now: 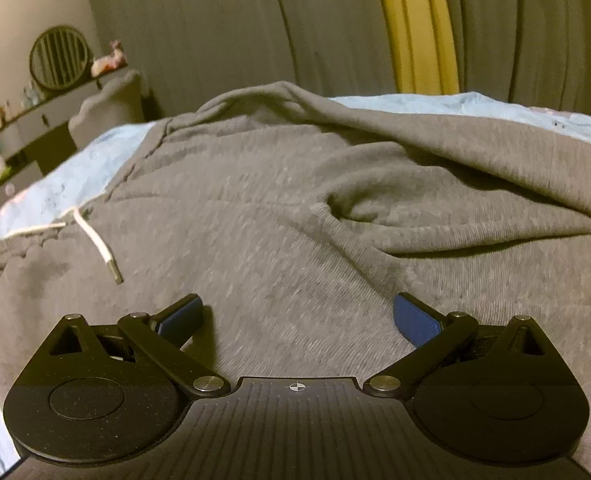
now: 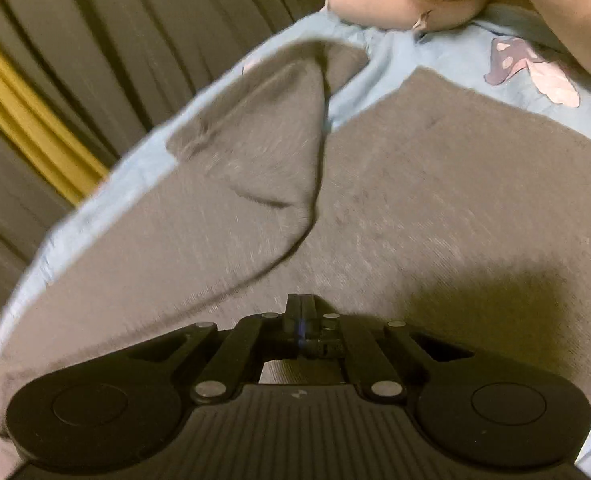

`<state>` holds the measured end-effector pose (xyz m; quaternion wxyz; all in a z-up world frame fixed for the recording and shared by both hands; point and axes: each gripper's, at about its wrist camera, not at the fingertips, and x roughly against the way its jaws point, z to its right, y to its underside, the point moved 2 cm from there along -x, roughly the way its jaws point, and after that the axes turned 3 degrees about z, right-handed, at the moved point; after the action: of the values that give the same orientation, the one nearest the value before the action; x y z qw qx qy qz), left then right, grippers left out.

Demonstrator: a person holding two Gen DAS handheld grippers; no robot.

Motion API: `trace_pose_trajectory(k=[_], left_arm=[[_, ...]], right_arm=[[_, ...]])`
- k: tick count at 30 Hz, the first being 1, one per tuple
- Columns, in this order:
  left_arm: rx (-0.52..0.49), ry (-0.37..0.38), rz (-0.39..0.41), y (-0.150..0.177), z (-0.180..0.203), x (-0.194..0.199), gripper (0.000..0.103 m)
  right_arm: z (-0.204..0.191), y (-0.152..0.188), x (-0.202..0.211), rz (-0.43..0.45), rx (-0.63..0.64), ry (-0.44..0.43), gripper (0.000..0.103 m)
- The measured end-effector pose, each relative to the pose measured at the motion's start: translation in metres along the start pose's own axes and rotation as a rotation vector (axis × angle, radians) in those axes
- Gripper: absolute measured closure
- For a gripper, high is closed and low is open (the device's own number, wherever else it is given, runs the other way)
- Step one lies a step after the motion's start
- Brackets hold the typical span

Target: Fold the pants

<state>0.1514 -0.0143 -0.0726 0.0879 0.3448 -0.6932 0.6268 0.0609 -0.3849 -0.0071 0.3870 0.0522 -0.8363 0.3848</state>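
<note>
I keep the left gripper (image 1: 297, 316) wide above the grey pants (image 1: 295, 208) spread over the bed (image 1: 107, 152), ready to pin; the right gripper (image 2: 301, 312) fingers are pinched together, apparently on no cloth.

Left gripper (image 1: 297, 316) low at six o'clock, jaws spread wide, blue pads (image 1: 413, 320) apart with nothing between. Hovering over grey pants (image 1: 295, 200), spread across a light blue sheet (image 1: 107, 152). White drawstring (image 1: 95, 240) trailing off at nine o'clock, metal tip lying on the cloth. Deep crease bunched toward three o'clock. Grey curtains (image 1: 215, 20) up at twelve, yellow strip (image 1: 415, 24) at one. Round mirror (image 1: 59, 58) and shelf clutter at ten o'clock, slightly blurred.
</note>
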Motion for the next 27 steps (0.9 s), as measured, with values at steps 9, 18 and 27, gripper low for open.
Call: trace_pose_trajectory(k=[9, 18, 27], left_arm=[[0.059, 0.078, 0.125, -0.066, -0.041, 0.021, 0.000], [0.354, 0.127, -0.008, -0.166, -0.081, -0.099, 0.000], [0.367, 0.162, -0.310, -0.190, -0.065, -0.209, 0.042]], right_arm=[[-0.063, -0.017, -0.019, 0.205, 0.374, 0.073, 0.029], [-0.053, -0.021, -0.050, 0.255, 0.453, 0.157, 0.093], [-0.036, -0.026, -0.060, 0.273, 0.369, 0.156, 0.075]])
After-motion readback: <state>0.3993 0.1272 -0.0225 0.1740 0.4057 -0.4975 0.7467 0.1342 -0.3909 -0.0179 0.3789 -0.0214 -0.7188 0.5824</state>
